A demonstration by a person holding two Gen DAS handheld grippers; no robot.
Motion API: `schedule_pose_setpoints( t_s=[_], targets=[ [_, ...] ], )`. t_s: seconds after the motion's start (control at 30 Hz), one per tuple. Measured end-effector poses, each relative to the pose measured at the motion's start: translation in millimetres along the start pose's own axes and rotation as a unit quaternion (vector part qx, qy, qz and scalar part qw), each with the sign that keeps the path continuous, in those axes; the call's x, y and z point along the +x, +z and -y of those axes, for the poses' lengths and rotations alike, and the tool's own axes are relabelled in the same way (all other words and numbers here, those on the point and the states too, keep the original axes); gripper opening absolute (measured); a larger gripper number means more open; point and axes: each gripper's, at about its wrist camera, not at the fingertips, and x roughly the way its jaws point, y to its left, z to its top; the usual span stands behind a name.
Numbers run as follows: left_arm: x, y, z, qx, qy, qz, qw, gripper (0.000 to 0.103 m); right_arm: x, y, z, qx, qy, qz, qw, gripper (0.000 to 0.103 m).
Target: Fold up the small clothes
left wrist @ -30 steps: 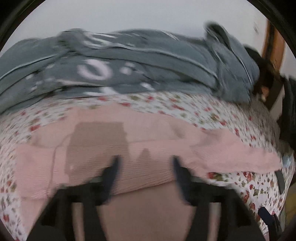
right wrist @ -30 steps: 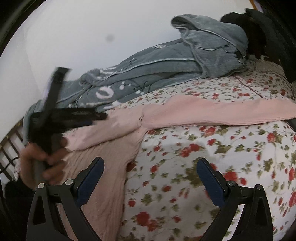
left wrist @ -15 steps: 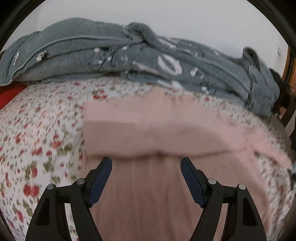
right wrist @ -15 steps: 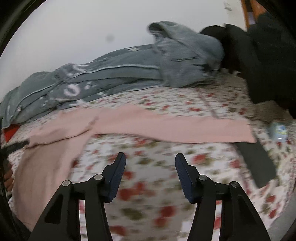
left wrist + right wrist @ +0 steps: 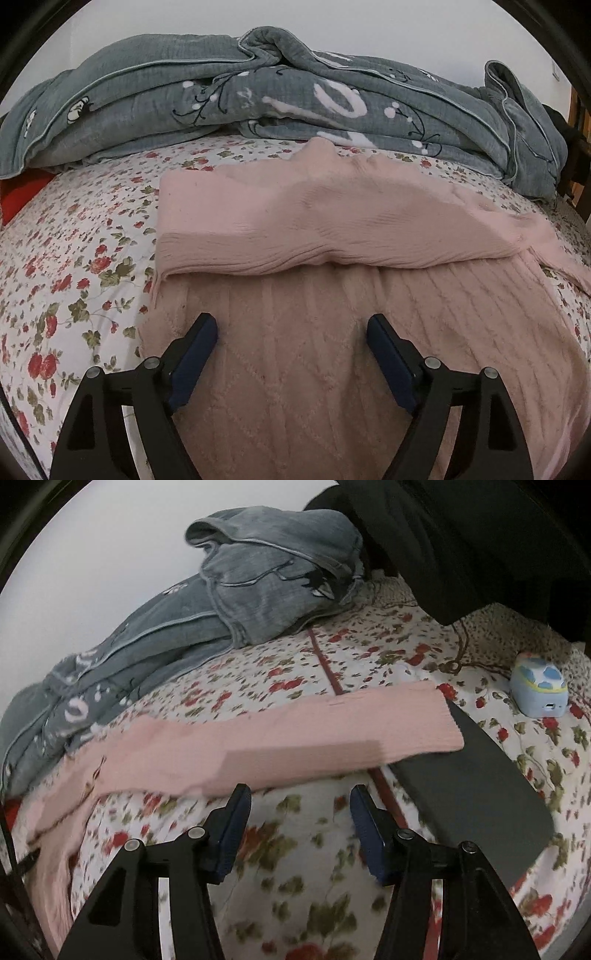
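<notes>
Fingers of both grippers stand released, empty; ahead of the right fingers lies the pink sweater's sleeve, soft and limp, best pinched near the cuff.

Grey blanket bunched by wall; blue gadget near dark slab.

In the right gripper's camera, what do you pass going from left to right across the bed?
Gray blanket → pink sweater sleeve → dark flat board → little blue toy.
</notes>
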Motion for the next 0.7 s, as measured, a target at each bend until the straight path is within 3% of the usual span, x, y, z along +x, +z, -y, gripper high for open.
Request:
schedule_pose_setpoints(
  t_s=[0.27, 0.37, 0.53, 0.57, 0.6, 0.7],
  targets=[
    [4, 2, 0, 0.001, 0.001, -0.005, 1.0000, 0.087, 18, 15, 6, 0.015, -0.004, 0.009, 1.000, 0.053],
    [5, 2, 0, 0.001, 0.001, -0.005, 1.0000, 0.087, 20, 22, 4, 0.001, -0.016, 0.011, 1.000, 0.038],
    [5, 2, 0, -0.003, -0.004, -0.005, 1.0000, 0.087, 22, 37, 4, -0.002, -0.037, 0.021, 0.999, 0.033],
    [5, 2, 0, -0.003, -0.005, -0.005, 1.0000, 0.087, 21, 41, 4, -0.002, -0.047, 0.025, 0.999, 0.027],
    [5, 2, 0, -0.003, -0.005, -0.005, 1.0000, 0.087, 19, 44, 3, -0.005, -0.053, 0.031, 0.998, 0.009],
    [4, 1, -1, -0.005, -0.008, -0.005, 0.9999, 0.087, 7, 56, -6, -0.024, -0.063, 0.051, 0.996, 0.006]
  ],
)
